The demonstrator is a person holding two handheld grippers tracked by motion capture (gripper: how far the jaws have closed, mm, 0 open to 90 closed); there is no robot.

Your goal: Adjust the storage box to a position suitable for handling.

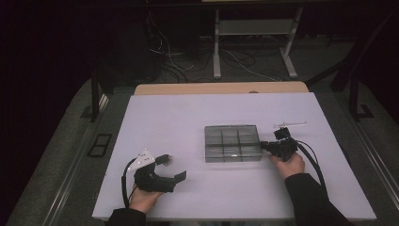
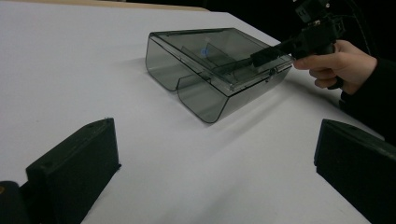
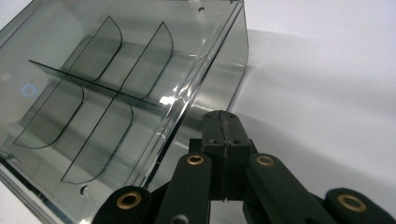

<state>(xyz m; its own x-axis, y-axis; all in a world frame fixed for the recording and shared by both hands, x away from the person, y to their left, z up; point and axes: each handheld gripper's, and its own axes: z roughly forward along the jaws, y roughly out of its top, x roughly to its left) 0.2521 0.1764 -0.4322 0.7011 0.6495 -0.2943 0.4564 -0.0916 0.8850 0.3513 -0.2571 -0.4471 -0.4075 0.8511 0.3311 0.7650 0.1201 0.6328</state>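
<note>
on white table (image 1: 188, 113), near middle: smoky clear divided box (image 1: 232, 143) with lid down; right gripper (image 1: 266, 145) jaws pressed together, tips touching box's right edge; left gripper (image 1: 172, 167) near front-left, jaws wide apart, holding nothing, well apart from box.

One box (image 1: 232, 142), two grippers (image 1: 170, 168) (image 1: 266, 145)

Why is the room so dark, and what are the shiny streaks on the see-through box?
High view: the light falls on the white table while the floor behind stays dark. Right gripper view: white glare streaks run along the plastic box edge. Left gripper view: the box casts a soft shadow, and the near jaws look blurry.
</note>
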